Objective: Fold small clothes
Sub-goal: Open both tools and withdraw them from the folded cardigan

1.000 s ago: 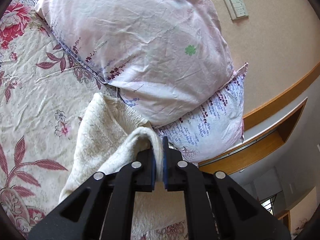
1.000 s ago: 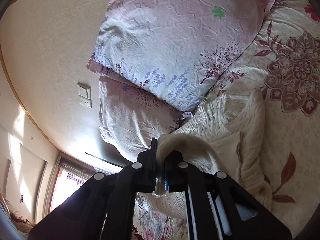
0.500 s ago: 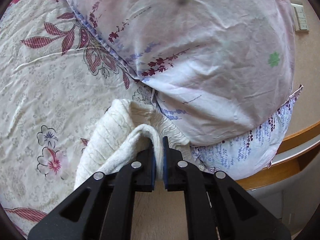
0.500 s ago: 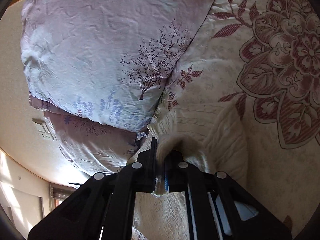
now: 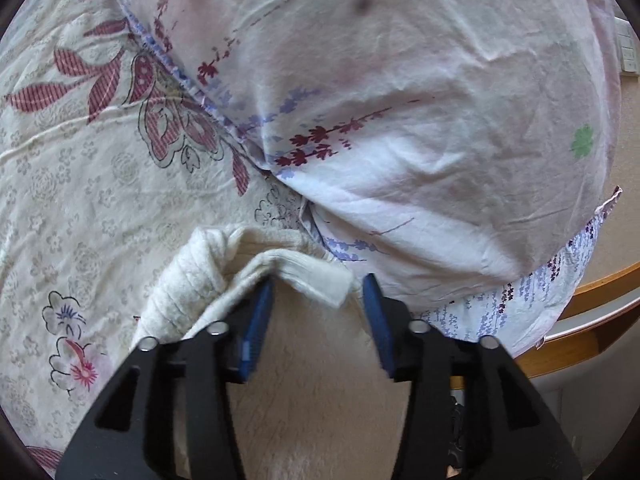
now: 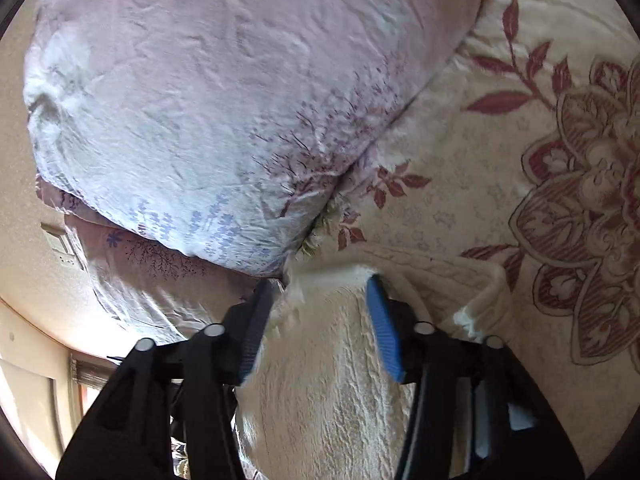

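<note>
Left hand-held gripper: jaws spread wide, blue pads apart, gripping nothing. A folded cream edge of the sweater lies loose in the gap between the pads, nearer the left pad; cannot tell if it touches that pad. More of the sweater bunches in a ribbed roll to the left of this fold and runs down under the gripper body.

Right hand-held gripper: jaws likewise spread, nothing pinched. Cream knit sweater lies flat between and below the pads, with cable texture visible; its top edge sits level with the fingertips. Image is motion-blurred here.

Sweater rests on the bed sheet, cream with red leaf and flower print, its upper edge just beside the pillow. Pillow is pale pink with purple sprigs and a green clover; a second pillow shows beneath it on the right in the left wrist view. In the right wrist view the pillow lies above the sweater, the sheet to the right
</note>
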`<state>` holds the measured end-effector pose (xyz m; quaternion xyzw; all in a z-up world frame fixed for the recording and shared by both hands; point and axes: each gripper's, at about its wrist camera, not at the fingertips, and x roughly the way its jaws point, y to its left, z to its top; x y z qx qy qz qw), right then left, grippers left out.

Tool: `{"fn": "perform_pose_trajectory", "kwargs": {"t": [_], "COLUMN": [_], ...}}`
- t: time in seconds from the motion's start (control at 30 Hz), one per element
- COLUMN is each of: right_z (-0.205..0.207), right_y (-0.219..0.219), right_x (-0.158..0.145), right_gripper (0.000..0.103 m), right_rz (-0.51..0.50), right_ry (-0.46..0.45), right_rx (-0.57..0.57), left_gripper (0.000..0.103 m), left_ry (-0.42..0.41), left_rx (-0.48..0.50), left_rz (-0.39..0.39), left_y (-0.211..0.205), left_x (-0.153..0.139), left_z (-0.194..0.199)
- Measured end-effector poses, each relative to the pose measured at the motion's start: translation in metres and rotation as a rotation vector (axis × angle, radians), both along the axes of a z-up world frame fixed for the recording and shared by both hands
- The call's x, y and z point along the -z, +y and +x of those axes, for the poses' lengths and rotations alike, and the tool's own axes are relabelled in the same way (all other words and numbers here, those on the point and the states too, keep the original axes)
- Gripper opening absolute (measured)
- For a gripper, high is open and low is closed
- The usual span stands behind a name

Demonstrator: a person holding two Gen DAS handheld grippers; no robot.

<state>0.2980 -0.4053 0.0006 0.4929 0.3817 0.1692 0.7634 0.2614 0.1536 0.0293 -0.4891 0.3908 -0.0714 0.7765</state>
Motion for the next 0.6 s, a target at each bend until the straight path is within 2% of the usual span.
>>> {"fn": "perform_pose_trajectory", "kwargs": {"t": [0.03, 0.1, 0.2, 0.27, 0.3, 0.4, 0.5, 0.57, 0.6], "right_z": [-0.003, -0.008, -0.002, 0.007, 0.01, 0.023, 0.033, 0.036, 0.037], "right_y": [-0.003, -0.008, -0.002, 0.01, 0.015, 0.024, 0.027, 0.032, 0.034], "right_x": [-0.008, -0.023, -0.032, -0.032, -0.03, -0.022, -0.014, -0.011, -0.01], "right_gripper": [0.056, 0.056, 0.055, 0.051, 0.051, 0.051, 0.048, 0.023, 0.018], "right_rz": [-0.032, -0.12, -0.302, -0.402, -0.445, -0.51, -0.516, -0.524, -0.528], "right_ry": [-0.033, -0.078, -0.075, -0.064, -0.056, -0.017, 0.004, 0.003, 0.002], "right_rx": [0.01, 0.02, -0.034, -0.094, -0.118, -0.158, -0.186, -0.224, -0.241], "left_gripper": [0.066, 0.067, 0.063, 0.045, 0.044, 0.044, 0.042, 0.035, 0.033], "left_ry": [-0.019, -0.052, -0.056, -0.037, -0.023, 0.019, 0.035, 0.031, 0.029], "left_rx": [0.008, 0.038, 0.104, 0.174, 0.211, 0.279, 0.294, 0.302, 0.311], "left_rz": [0.038, 0.153, 0.391, 0.526, 0.57, 0.648, 0.661, 0.646, 0.644], "left_y": [0.0, 0.001, -0.003, -0.011, -0.016, -0.029, -0.035, -0.04, -0.05], "left_x": [-0.009, -0.028, -0.046, -0.048, -0.046, -0.036, -0.029, -0.027, -0.026], "left_z": [-0.002, -0.006, -0.006, -0.002, 0.001, 0.011, 0.019, 0.025, 0.031]}}
